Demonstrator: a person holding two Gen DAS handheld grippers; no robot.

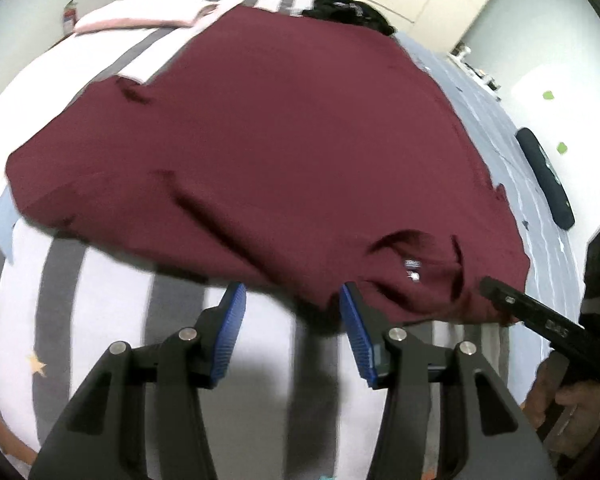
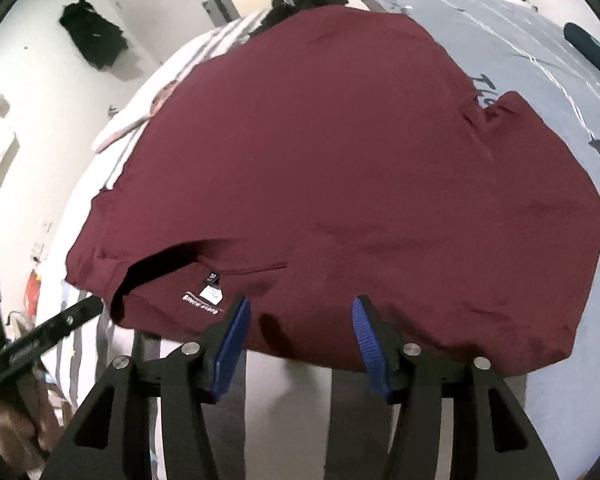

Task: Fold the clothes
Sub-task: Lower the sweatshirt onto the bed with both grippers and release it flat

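risk number one from here, as far as i can judge: the maroon t-shirt [image 1: 268, 152] lies spread flat on the bed [image 1: 112, 320] with its collar edge nearest both grippers, and neither one has hold of it. if they close where they hover now, they may pinch only the top layer near the collar, or bunch up the striped sheet [image 1: 60, 280] along with the shirt, and the fold would come out crooked. the left wrist view is also a bit blurred, so exact contact is hard to call.

left gripper [image 1: 292, 300] has its blue pads apart with nothing between them; it sits just at the near hem of the shirt, left of the collar label, pointing steeply down at the bed. right gripper [image 2: 300, 312] is the same story, jaws apart and empty, tips over the near edge just right of the neck label [image 2: 210, 294]. in each view the other gripper pokes in from the side, close to the collar corner, so the two are near each other and could bump if both go for the same spot.

other worry: a pink garment [image 1: 140, 20] and a black garment [image 1: 348, 8] lie at the far end of the shirt, touching or nearly so. folding the shirt away from the person might drag it over those. a dark pillow-like thing [image 1: 544, 180] sits well off to the side.
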